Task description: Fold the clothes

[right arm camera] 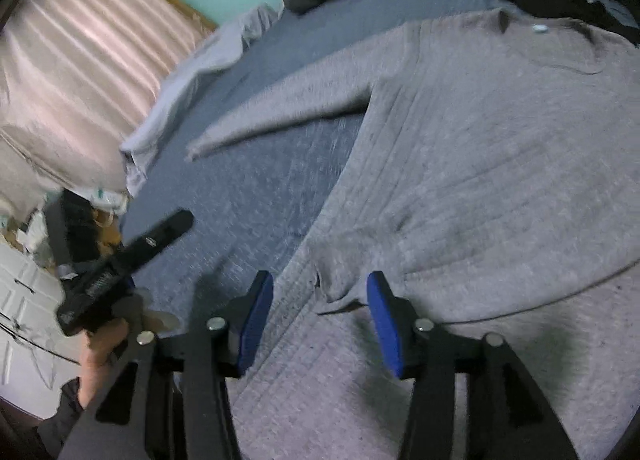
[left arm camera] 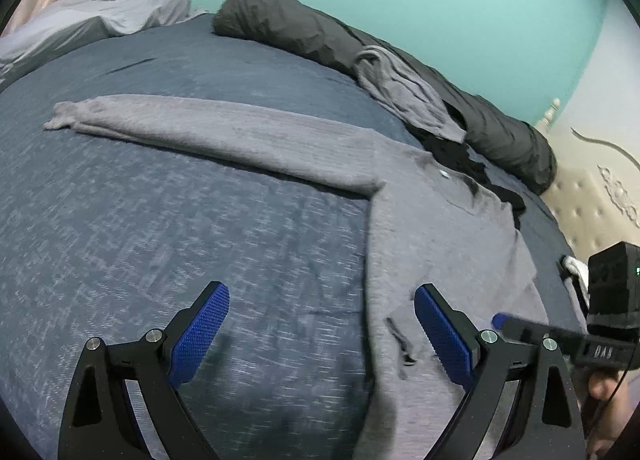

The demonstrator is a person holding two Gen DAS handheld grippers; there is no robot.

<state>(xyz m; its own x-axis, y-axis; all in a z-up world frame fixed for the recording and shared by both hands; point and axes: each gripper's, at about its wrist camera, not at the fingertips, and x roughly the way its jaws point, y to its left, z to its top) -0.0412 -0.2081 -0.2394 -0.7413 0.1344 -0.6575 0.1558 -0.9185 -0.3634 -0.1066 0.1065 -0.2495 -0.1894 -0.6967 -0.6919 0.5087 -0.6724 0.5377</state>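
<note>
My left tongs (left arm camera: 322, 326) stand wide open, nothing between the blue pads (left arm camera: 200, 334). They hang over the bed (left arm camera: 180, 228), one pad above the bare blue-grey cover, the other above the edge of the sweater's body. Whether the pads touch the cloth, cannot tell.

Grey sweater (left arm camera: 432, 244) lies spread flat on the bed. One sleeve (left arm camera: 208, 128) runs straight out across the cover toward the left edge, cuff at the far end. Collar with a small pale tag (left arm camera: 444, 173) points toward the far edge of the bed. A short dark scrap (left arm camera: 400, 344) lies on the sweater near my left tongs.

Along the far edge: a dark rolled blanket (left arm camera: 360, 44), with a second grey garment (left arm camera: 404, 92) draped on it. A pale sheet (left arm camera: 104, 16) is bunched at the far left corner. Pink curtain (right arm camera: 88, 60) beyond that corner.

My right tongs (right arm camera: 320, 320) are partly open, pads clear of the cloth. A raised fold at the sweater's hem (right arm camera: 332, 292) sits just ahead of the gap, not pinched. The hem area lies at the near edge of the bed. My left hand (right arm camera: 100, 348) shows at the left of the right wrist view, gripping the other tool's handle.
</note>
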